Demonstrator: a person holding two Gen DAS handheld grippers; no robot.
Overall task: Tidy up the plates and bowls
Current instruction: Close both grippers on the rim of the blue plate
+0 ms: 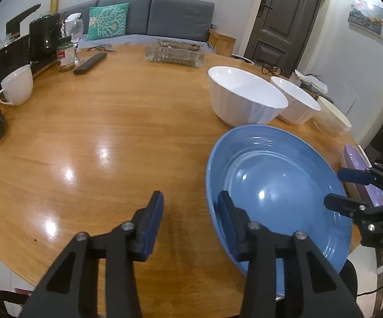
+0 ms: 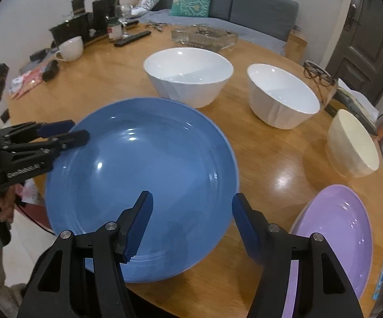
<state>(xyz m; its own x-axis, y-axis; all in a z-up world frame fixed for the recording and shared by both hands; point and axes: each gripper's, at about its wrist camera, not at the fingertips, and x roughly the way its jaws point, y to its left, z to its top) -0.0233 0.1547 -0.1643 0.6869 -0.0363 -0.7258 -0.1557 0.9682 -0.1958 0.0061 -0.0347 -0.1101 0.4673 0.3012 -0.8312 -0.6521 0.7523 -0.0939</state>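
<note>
Both claws gaped wide, holding nothing: the left gripper (image 1: 188, 209) straddled the blue plate's (image 2: 141, 185) rim, the right gripper (image 2: 191, 220) hovered over it. Plate sat at the table's (image 1: 98, 132) near edge (purple plate (image 2: 334, 238) beside, three bowls behind). Stacking looked unstarted; next, pinch that rim.

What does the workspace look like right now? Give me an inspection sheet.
Surface: round wooden table, glossy.
Job's things: blue plate overhanging the near edge; purple plate; two white bowls; cream bowl.
Clutter: mug, glass tray, remote, jar, glasses.
Grippers: left claw open, straddling the blue plate's rim; right claw open above that plate.
Cables: one thin cable below the right claw.
Surroundings: grey sofa, dark door.
</note>
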